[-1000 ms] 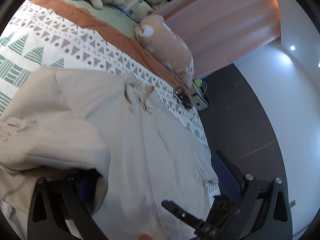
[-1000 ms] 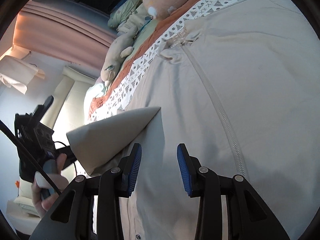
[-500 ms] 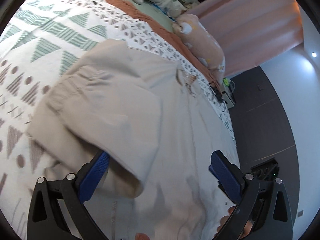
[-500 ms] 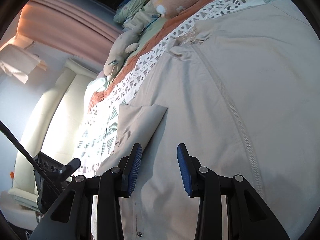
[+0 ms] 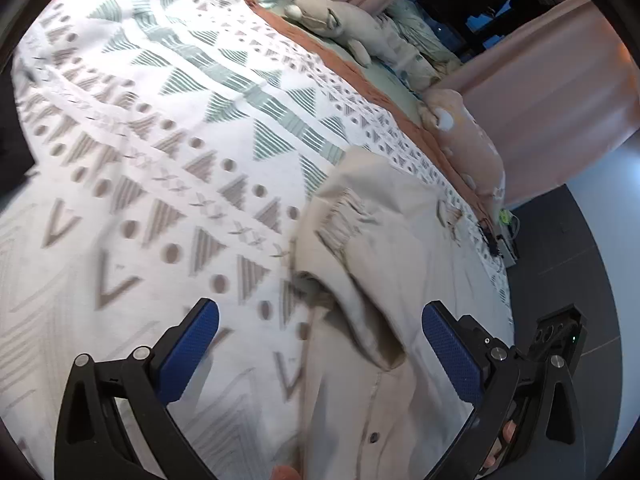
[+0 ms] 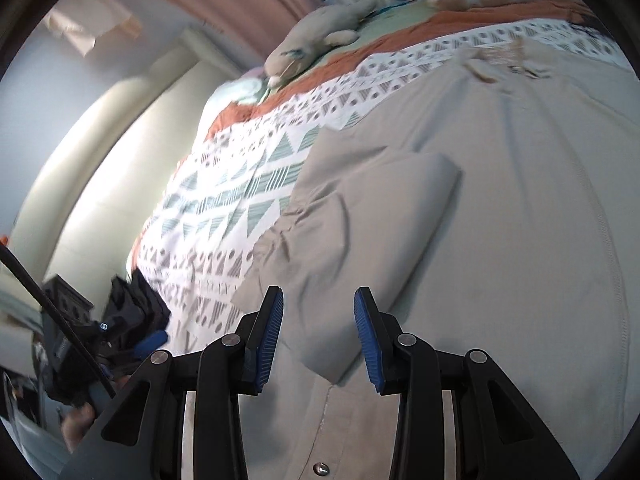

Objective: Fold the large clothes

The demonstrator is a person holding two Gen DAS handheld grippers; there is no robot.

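Observation:
A large beige jacket (image 6: 500, 216) with a front zipper lies spread flat on the bed. One sleeve (image 6: 372, 248) is folded inward over its body. In the left wrist view the jacket (image 5: 384, 264) lies right of centre with the folded sleeve's end (image 5: 380, 340) between the fingers. My left gripper (image 5: 320, 344) is wide open and empty, just above the sleeve end and the bedspread. My right gripper (image 6: 318, 332) is open and empty, low over the folded sleeve. The left gripper also shows in the right wrist view (image 6: 132, 332).
The patterned white bedspread (image 5: 168, 168) covers the bed. Plush toys (image 5: 348, 32) and a pink plush pillow (image 5: 468, 140) lie along the far edge by pink curtains (image 5: 560, 80). Dark floor (image 5: 580, 272) lies beyond the bed's right edge. A cream sofa (image 6: 112, 152) stands behind.
My left gripper has let go of the sleeve, which now lies folded on the jacket, and has pulled back left over the bedspread. My right gripper stayed open and shifted slightly.

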